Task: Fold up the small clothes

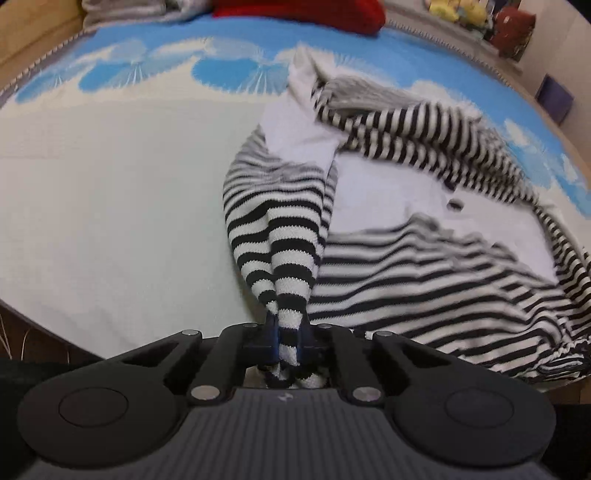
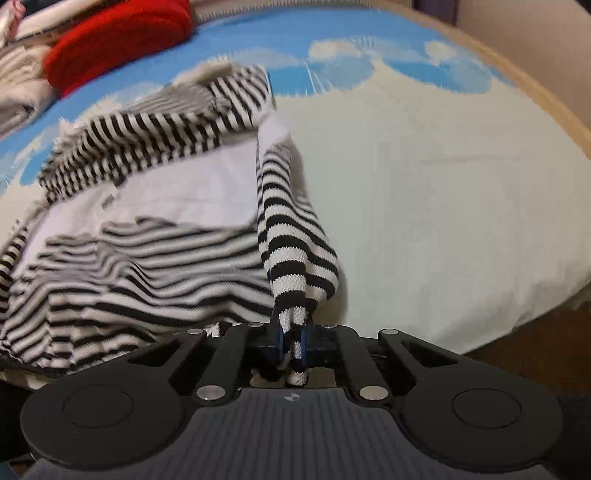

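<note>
Over bare bedspread point(image 1: 110, 221), both tongs point(image 1: 287, 343) point(image 2: 291, 343) pinch striped garment point(image 1: 424, 266) edges.

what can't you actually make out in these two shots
- Striped garment: motion blur smears its spread part in both wrist views, so its type and fold state are unclear.
- Left gripper and right gripper: fabric bunched between the fingers hides which part is pinched.
- Red item: cut off by the left view's top edge.
- Yellow objects: too small and blurred.
</note>
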`<action>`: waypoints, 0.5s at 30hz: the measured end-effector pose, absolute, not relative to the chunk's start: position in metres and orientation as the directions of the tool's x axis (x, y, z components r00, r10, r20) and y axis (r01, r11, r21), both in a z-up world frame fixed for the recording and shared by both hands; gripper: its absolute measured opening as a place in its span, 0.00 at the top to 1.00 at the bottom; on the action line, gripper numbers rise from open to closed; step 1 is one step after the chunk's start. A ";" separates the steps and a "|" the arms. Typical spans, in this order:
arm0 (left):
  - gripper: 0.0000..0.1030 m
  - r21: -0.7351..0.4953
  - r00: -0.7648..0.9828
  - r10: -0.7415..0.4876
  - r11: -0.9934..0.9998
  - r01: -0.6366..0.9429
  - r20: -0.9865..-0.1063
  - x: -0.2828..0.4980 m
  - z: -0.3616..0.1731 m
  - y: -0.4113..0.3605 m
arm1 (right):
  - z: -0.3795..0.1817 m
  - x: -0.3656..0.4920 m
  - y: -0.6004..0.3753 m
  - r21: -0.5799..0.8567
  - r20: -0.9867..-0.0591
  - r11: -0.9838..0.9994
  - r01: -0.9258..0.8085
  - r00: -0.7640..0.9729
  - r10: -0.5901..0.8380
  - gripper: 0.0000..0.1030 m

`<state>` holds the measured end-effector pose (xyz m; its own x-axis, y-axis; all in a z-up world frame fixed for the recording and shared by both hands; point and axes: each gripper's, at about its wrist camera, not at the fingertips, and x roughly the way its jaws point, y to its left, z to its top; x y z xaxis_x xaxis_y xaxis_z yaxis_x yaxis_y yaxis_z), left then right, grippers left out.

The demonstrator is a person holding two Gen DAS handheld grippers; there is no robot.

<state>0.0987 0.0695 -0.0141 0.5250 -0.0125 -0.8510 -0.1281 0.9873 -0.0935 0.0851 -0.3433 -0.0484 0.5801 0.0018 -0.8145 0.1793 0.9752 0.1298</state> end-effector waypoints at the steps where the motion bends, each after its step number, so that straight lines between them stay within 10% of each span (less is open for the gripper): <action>1: 0.92 -0.103 0.546 -0.019 0.987 -0.124 -0.838 0.097 -0.006 0.070 | -0.042 0.083 -0.345 0.144 -0.802 0.974 0.178 0.598 0.009 0.93; 15: 0.93 -0.190 0.758 -0.141 0.982 0.023 -0.637 0.038 0.159 0.089 | 0.147 -0.009 -0.367 0.194 -0.452 0.976 -0.095 0.874 0.175 0.94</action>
